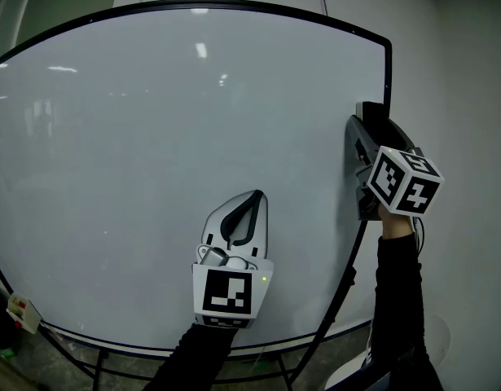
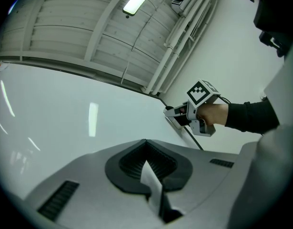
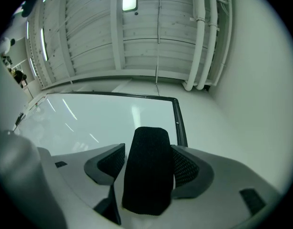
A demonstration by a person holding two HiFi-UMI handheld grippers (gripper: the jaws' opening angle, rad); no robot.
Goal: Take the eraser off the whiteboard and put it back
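Left hand-held gripper [image 1: 252,202]: nearest, low centre in head view; grey plastic two-jaw body w/ black ribbed pads; jaws together, nothing betw. them; tip toward bare board, can't tell if touching.
Whiteboard [image 1: 152,153]: large glossy white panel, thin black frame, on a stand; no writing seen.
Right hand-held gripper [image 3: 150,151]: same grey build, at board's right edge, angled upward; jaws set wide, pads look pressed on both sides of the eraser.
Eraser [image 3: 148,175]: black fuzzy felt block w/ rounded top, upright betw. right jaws, just beside frame's right side; can't tell if its face touches the board.
Progress (judged): eraser is in the grip, so pick-up looks made or abt to be; can't say which half of the task this is.
Remaining (judged): seat eraser flat on board surface, open jaws, draw hand away.
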